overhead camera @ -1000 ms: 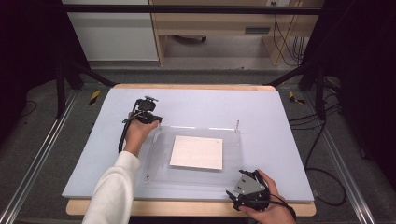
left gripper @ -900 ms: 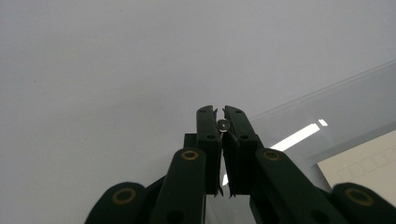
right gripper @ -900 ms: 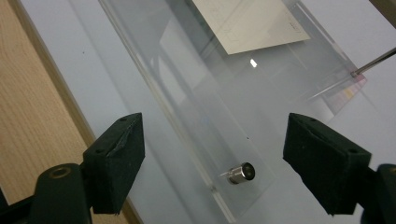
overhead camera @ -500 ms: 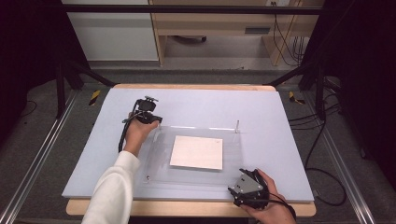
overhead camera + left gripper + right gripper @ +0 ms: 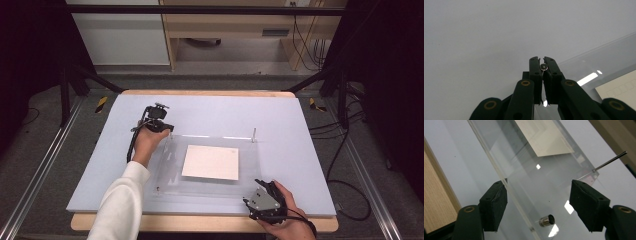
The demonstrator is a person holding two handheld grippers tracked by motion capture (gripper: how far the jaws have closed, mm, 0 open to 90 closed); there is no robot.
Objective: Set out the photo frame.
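A clear acrylic plate [image 5: 210,187] lies on the pale blue mat [image 5: 300,160], with a white sheet [image 5: 211,162] at its middle. At the plate's far left corner my left gripper [image 5: 166,131] points down, shut on a small metal pin [image 5: 544,66] between its tips [image 5: 543,60]. At the near right corner my right gripper [image 5: 259,188] is open over the plate. A short metal cylinder [image 5: 547,220] lies on the plate between its pads [image 5: 584,202], which do not touch it. Its jaws [image 5: 540,195] have just been closing.
A thin metal post [image 5: 254,134] stands at the plate's far right corner; in the right gripper view the same post [image 5: 610,160] shows at the upper right. The wooden table edge [image 5: 200,222] runs close behind the right hand. Cables lie on the floor at the right.
The right gripper's jaws look slightly narrower than before. Both hands and the plate stay where they were.
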